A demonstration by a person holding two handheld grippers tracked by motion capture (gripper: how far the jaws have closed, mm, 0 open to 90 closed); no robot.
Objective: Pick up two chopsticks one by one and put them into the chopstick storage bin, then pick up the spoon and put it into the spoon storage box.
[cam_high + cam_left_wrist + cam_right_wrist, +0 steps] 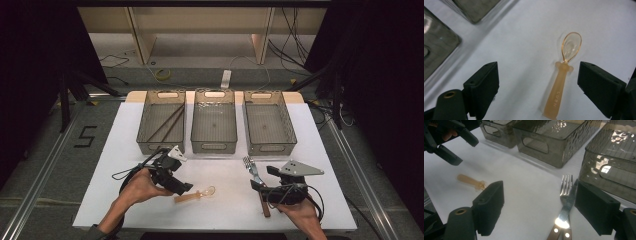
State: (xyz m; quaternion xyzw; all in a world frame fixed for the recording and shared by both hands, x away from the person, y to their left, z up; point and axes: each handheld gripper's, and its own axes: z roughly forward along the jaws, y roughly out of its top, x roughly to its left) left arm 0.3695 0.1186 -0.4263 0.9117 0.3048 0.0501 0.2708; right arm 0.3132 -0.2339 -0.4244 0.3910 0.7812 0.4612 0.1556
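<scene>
Open jaws astride spoon (561, 85), nearer one side.

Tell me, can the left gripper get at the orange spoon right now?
Probably yes. The left gripper hangs open right over the orange spoon, whose handle lies between the jaws, nearer one of them. The spoon lies alone on the white table, so nothing blocks the way down.

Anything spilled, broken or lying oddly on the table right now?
Nothing stands out. The orange spoon lies flat between the open jaws of the left hand-held gripper, and the fork lies flat by the right hand-held gripper. The three bins stand upright in a row.
</scene>
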